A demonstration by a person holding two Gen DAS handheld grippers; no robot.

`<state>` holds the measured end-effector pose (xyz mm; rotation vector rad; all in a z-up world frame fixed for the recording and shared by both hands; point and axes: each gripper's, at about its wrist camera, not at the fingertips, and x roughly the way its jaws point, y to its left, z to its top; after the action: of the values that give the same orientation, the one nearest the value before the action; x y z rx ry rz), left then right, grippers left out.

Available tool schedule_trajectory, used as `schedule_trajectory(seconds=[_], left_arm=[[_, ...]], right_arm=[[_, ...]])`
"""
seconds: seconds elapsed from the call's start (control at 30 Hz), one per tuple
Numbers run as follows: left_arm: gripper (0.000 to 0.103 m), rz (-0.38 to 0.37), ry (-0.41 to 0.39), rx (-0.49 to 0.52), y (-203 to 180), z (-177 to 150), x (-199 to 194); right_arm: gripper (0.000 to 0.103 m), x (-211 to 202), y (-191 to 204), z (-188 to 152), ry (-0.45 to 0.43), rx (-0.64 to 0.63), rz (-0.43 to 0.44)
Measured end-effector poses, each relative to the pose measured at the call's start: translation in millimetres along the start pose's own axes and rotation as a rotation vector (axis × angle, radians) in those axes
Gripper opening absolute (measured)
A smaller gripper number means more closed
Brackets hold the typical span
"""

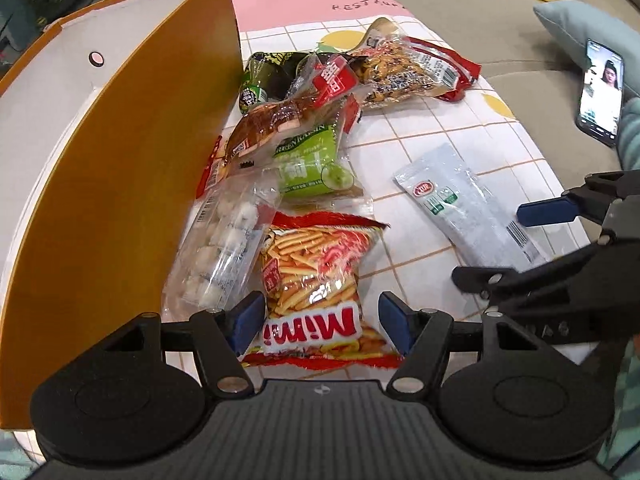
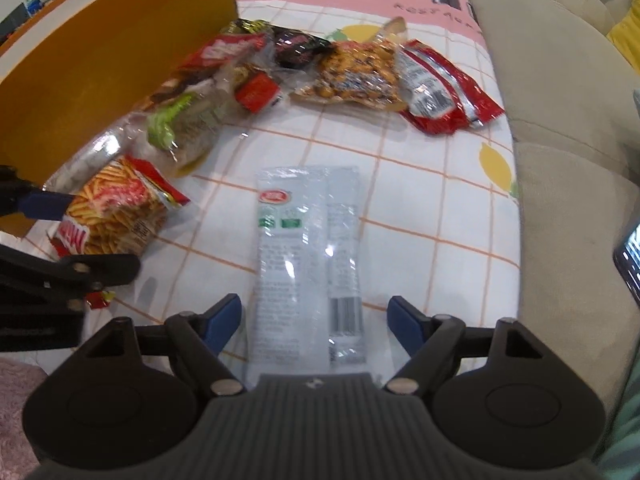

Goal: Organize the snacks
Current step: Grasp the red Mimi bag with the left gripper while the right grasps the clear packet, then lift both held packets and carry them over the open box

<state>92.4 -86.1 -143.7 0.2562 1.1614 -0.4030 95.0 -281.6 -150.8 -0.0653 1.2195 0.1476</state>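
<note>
A red Mimi snack bag (image 1: 316, 288) lies on the tablecloth between the fingers of my open left gripper (image 1: 322, 320); it also shows in the right wrist view (image 2: 116, 212). A clear white-and-green packet (image 2: 308, 260) lies between the fingers of my open right gripper (image 2: 316, 320); it shows in the left wrist view (image 1: 464, 208) too. A clear bag of white balls (image 1: 228, 236), a green raisin pack (image 1: 312, 164), a brown packet (image 1: 272, 120), a nut bag (image 1: 396, 68) and a red packet (image 2: 440, 88) lie in a pile beyond.
An orange box with a white inside (image 1: 120, 152) stands along the left of the table. A beige sofa (image 2: 560, 120) runs along the right edge, with a lit phone (image 1: 602, 92) and a blue cushion (image 1: 580, 28) on it.
</note>
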Motion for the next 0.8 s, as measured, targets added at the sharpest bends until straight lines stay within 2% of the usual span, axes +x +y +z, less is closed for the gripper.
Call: schedule_trajectory(seconds=[0.13,0.27,0.33,0.43,0.5,0.8], left_arm=[[0.069,-0.001,-0.012,-0.045,5.6,3.8,3.3],[0.065,-0.006,-0.017,-0.057,7.4,2.5,3.6],[0.057,-0.009,-0.013,-0.05,5.2,1.9,3.9],[0.053,-0.021,-0.012,-0.057,4.9,1.6,2.5],[0.052,-0.027,-0.012,-0.066,6.4,1.6,1.3],[0.047,-0.068,-0.03,-0.088,7.3,0.2,-11.6]], right_arm=[[0.078,2.9,10.1,3.9,-0.049,-0.062,-0.027],[0.077,5.0,5.4,6.9,-0.059,-0.034,-0.005],[0.075,5.1,4.4,7.0,-0.061,-0.027,-0.001],[0.065,3.0,8.9,6.1,-0.067,-0.043,0.004],[0.051,1.1,11.9,5.4,-0.072,-0.053,0.008],[0.047,-4.1,14.8,1.3,-0.057,-0.052,0.009]])
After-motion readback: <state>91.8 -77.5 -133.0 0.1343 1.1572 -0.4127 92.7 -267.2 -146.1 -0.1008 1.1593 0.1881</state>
